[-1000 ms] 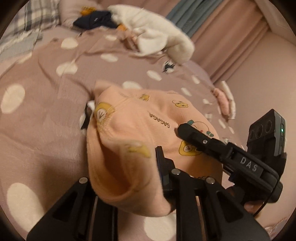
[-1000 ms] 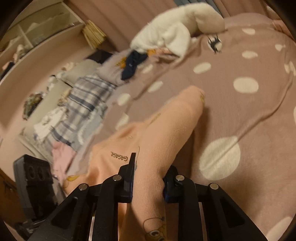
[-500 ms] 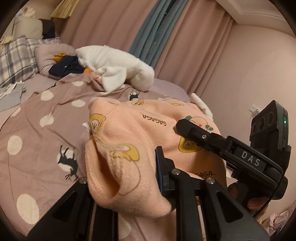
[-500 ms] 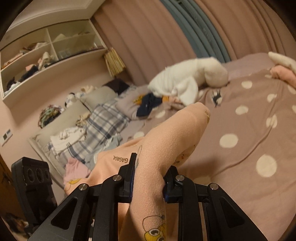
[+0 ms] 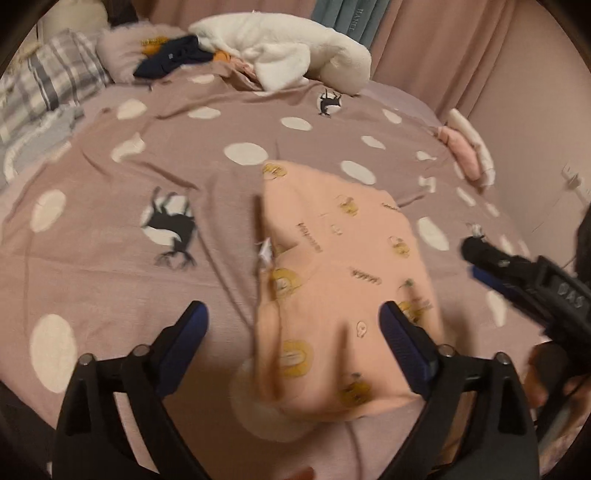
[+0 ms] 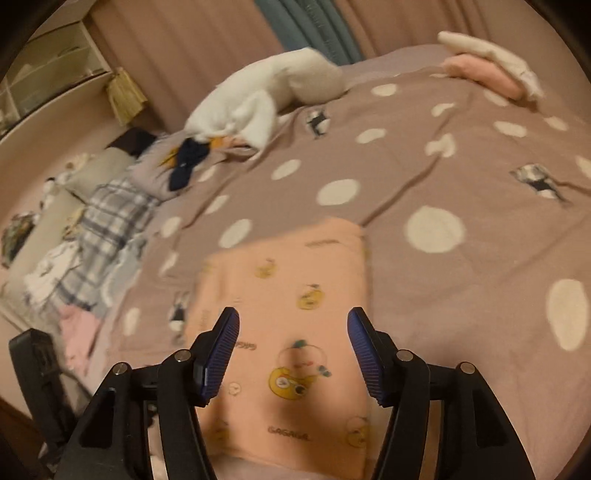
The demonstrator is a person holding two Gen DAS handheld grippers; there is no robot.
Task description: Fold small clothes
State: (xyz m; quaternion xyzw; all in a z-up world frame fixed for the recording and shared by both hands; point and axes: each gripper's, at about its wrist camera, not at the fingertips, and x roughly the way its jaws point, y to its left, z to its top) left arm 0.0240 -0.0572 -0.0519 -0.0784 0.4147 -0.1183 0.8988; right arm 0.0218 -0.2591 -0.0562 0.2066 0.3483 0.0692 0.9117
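A small peach garment (image 5: pixel 332 280) printed with yellow cartoon figures lies folded flat on the mauve polka-dot bedspread (image 5: pixel 110 266). My left gripper (image 5: pixel 295 325) hovers over its near end, jaws opening wide, pads clear of the cloth. In the right wrist view the same peach garment (image 6: pixel 295 314) lies below my right gripper (image 6: pixel 293 332), whose jaws are also opening with nothing pressed between them. The right gripper's body (image 5: pixel 532 288) shows at the right edge of the left wrist view.
A white fluffy blanket (image 5: pixel 288 48) and dark blue clothes (image 5: pixel 170 61) lie at the far end of the bed. Plaid bedding (image 5: pixel 48 85) sits far left. Folded pink and white clothes (image 5: pixel 465 151) rest at the right edge. Curtains (image 6: pixel 306 26) hang behind; shelves (image 6: pixel 48 74) stand left.
Both grippers let go of the peach garment and opened. It dropped from being held up and bunched to lying flat on the bedspread. Both cameras tilted down toward the bed.
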